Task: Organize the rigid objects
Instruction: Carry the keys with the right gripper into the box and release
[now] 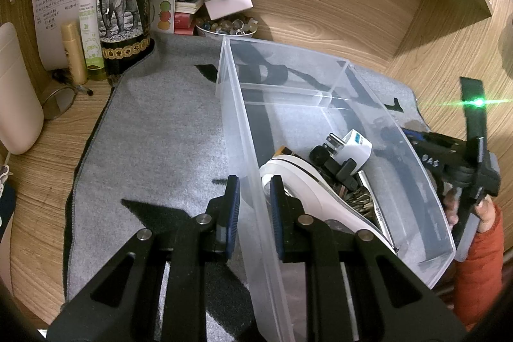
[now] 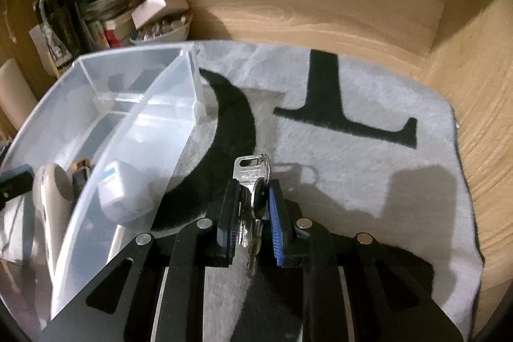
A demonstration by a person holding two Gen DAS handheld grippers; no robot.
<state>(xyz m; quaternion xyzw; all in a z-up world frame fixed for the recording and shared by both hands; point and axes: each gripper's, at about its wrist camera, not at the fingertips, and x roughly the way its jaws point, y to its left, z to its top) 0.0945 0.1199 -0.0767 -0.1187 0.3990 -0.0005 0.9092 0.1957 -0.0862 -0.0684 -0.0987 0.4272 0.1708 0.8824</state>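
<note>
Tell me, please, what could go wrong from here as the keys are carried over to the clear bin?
The right hand-held gripper pinches only part of the key bunch; loose keys dangle and could slip out.

The left hand-held gripper clamps just the thin wall of the clear bin, which might flex or tip.

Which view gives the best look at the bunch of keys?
The right wrist view. The bunch of keys sits centered and close, clamped in the right gripper above the grey mat. In the left wrist view these keys are not visible; only that gripper's body shows, behind the clear bin.
</note>
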